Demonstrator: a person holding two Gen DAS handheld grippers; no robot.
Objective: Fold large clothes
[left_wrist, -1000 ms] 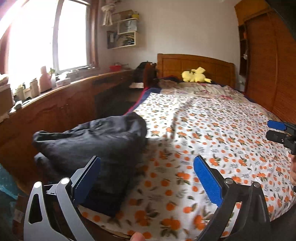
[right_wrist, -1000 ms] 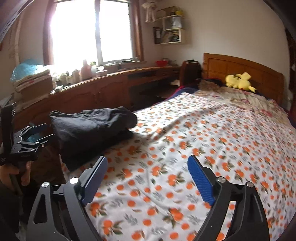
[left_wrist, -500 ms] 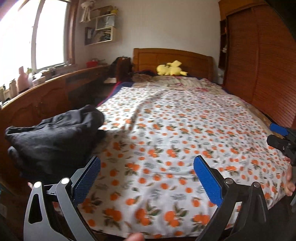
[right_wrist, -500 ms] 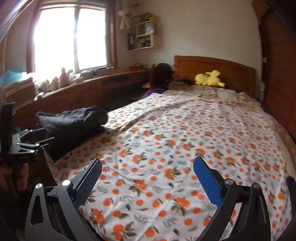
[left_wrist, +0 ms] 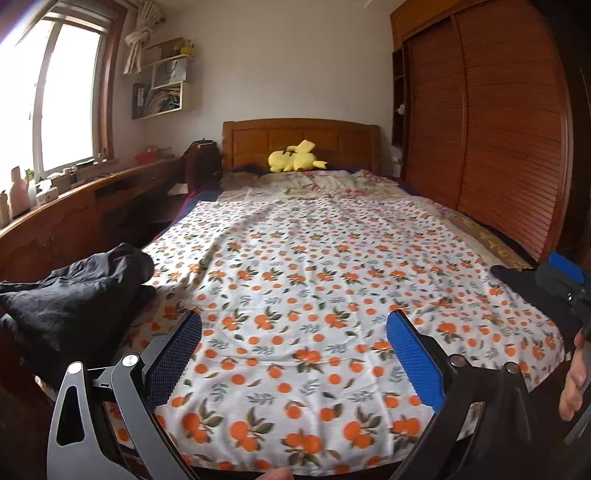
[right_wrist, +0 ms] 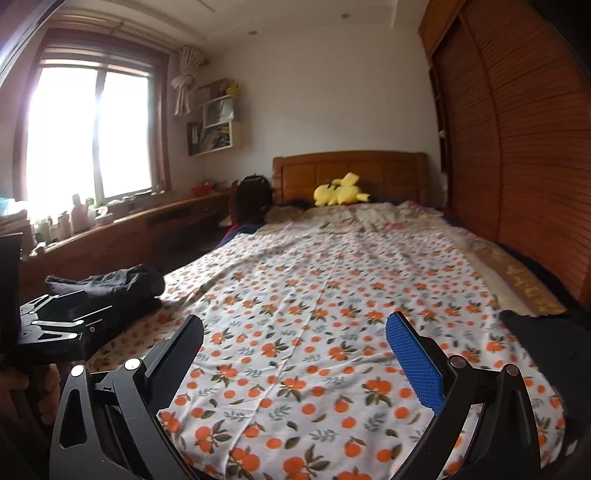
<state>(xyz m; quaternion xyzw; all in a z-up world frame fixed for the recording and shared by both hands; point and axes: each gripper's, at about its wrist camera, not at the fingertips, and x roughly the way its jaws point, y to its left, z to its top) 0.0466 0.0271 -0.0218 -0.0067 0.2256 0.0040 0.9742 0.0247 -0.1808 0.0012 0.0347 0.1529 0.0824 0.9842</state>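
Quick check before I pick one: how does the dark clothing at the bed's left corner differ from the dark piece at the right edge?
The left dark garment is a bunched, wrinkled heap with folds standing up; the right dark piece looks flat and low. The left garment shows almost whole in both views; the right piece is cut off by the frame edge, so its extent is unclear. Both are dark fabric lying on the orange-print bedspread near the foot of the bed, and neither is in a claw.

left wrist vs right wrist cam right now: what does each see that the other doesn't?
Left wrist only: the right gripper at its right edge, with fingers of the hand holding it.
Right wrist only: the left gripper at its left edge, and the ceiling.
Both: orange-print bedsheet, dark clothes pile, yellow plush toy, and each camera's own open, empty gripper.
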